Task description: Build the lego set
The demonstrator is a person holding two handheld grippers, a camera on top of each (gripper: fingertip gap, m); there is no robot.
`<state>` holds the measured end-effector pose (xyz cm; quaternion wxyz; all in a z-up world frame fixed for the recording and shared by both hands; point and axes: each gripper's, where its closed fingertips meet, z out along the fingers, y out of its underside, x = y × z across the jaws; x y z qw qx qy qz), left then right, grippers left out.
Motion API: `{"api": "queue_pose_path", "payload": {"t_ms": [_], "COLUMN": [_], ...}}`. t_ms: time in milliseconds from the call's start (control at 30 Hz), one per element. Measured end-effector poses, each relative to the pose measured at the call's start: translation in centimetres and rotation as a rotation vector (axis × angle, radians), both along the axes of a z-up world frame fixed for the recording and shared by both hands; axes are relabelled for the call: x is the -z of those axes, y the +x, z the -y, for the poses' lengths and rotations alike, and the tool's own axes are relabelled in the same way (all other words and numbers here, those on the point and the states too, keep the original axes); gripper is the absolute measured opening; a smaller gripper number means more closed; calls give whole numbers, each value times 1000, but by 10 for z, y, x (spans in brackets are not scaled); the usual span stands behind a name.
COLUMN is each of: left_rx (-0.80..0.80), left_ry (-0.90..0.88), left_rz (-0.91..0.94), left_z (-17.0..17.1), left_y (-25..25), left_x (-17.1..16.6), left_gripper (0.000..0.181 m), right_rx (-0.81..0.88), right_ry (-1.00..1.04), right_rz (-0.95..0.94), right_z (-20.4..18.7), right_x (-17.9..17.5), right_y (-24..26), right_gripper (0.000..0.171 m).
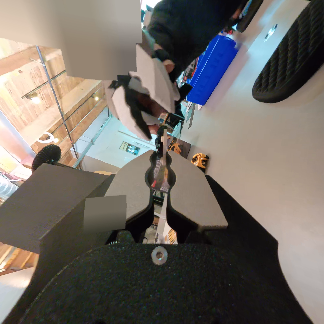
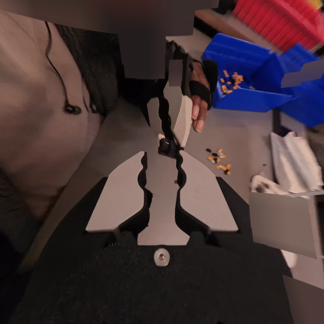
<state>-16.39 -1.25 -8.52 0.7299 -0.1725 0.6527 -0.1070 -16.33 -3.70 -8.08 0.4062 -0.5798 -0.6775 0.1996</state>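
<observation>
Black lego assembly (image 2: 166, 147) pinched in the left gripper (image 1: 162, 154), held up so the spread-jawed right gripper (image 2: 162, 154) can reach it.

Grey fingers (image 2: 121, 189) with black wavy edges. Black lego piece (image 2: 166, 148). Orange and black small bricks (image 2: 218, 160) on grey table (image 2: 236, 140). Blue bins (image 2: 245, 84). Black ribbed mat (image 1: 287, 61).

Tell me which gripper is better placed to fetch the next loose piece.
Right, probably. The right gripper is open and empty, with loose pieces lying on the table just ahead. The left gripper is shut on the black assembly.
</observation>
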Motion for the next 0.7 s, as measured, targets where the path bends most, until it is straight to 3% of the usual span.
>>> {"api": "queue_pose_path", "payload": {"t_ms": [100,267,467,700], "left_rx": [20,60,75,99], "left_ry": [-27,-45,-60,-158], "left_rz": [-5,-44,-82,-97], "left_z": [1,9,12,14], "left_y": [-1,4,11,16], "left_x": [-2,0,6,7], "left_gripper": [9,9,9,9], "right_rx": [83,120,124,162], "right_ry": [226,418,476,506], "right_rz": [0,-93,-140,-205], "right_z": [-8,-5,-1,-3], "right_x": [9,5,3,-3], "right_y": [3,-5,-3,-1], "right_gripper": [31,27,13,10]}}
